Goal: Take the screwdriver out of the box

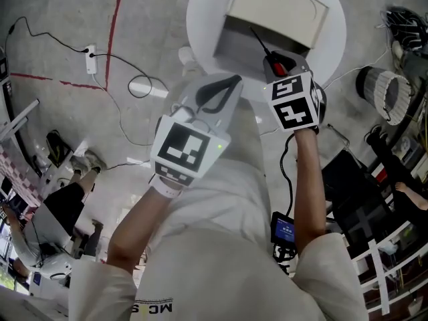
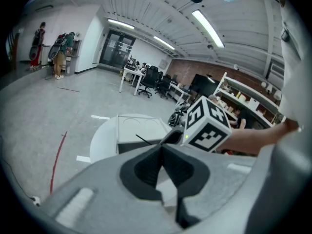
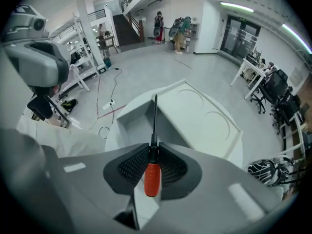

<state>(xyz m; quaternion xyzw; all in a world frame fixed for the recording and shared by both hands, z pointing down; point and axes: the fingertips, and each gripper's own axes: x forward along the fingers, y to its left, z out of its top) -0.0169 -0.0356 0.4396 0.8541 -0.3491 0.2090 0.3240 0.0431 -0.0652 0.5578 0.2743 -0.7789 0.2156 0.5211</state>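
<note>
1. Right gripper (image 3: 154,151): the jaws are clamped on the screwdriver (image 3: 152,177). The ribbed pads press from both sides on the dark neck just ahead of the red handle. The handle lies back in the recess behind the pads, and the thin black shaft sticks out straight ahead of the jaws.
2. Screwdriver position: it is in the right gripper above the box (image 1: 249,47), pointing steeply down. In the head view the shaft runs up and left from the jaws, and its tip shows against the grey inside of the box. In the right gripper view the shaft points at the edge where the open cavity meets the raised lid. Whether the tip clears the rim cannot be told for certain.
3. Left gripper (image 2: 162,150): the jaws are closed tip to tip with nothing between them. In the head view it sits at the near left of the box, beside the right gripper, touching neither box nor screwdriver.
4. Box: it is open, its pale lid (image 1: 277,9) standing up on the far side. It rests on a round white table (image 1: 200,15).
5. Left gripper view: the right gripper's marker cube (image 2: 207,126) shows just right of the box, with the black shaft in front of the box wall.
6. Surroundings: grey floor with a red line (image 1: 115,29), a white power strip (image 1: 90,59) and black cables to the left.
</note>
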